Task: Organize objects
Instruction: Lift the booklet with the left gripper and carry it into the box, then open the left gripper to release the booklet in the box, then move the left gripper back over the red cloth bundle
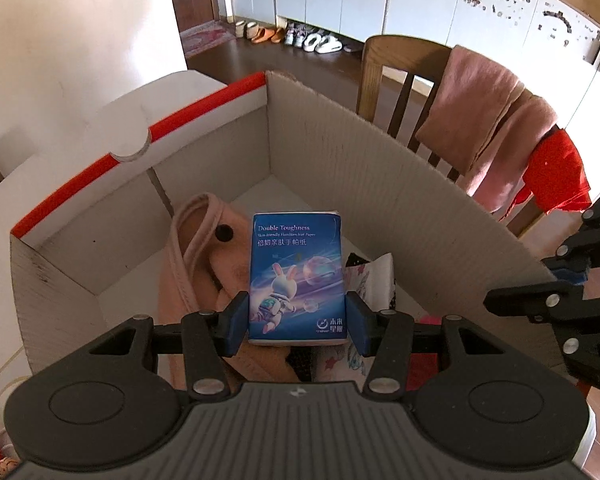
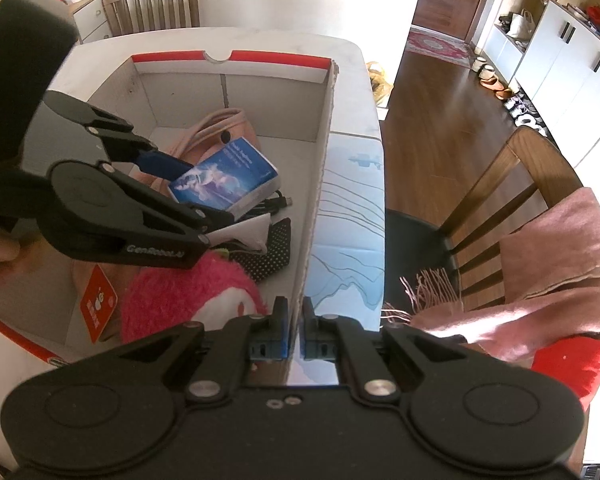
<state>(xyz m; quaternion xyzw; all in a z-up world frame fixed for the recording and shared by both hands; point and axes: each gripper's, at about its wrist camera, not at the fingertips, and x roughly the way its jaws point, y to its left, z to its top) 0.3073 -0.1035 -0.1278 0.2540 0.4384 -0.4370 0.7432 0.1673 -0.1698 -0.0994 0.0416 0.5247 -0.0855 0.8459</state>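
Two tongs work at the cardboard box (image 1: pixel 340 152): the left tongs (image 1: pixel 298 320), pitched steeply down, clamp the tissue pack (image 1: pixel 296 276), long axis pointing away, over the box; the right tongs (image 2: pixel 295 330) pinch the box wall.

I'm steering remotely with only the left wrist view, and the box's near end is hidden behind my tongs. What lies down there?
Observer: A fluffy pink plush toy lies in the box at that end.
Operator: What are the right tongs doing? I see just their linkage.
Observer: The right tongs are shut on the box's right side wall, one finger inside, one outside.
Operator: Anything under the tissue pack I'm holding?
Observer: Yes, the tissue pack held in the left tongs hangs over a black cable and a black dotted pouch.
Operator: What's beyond that wall?
Observer: A pale blue flap lying on the table.
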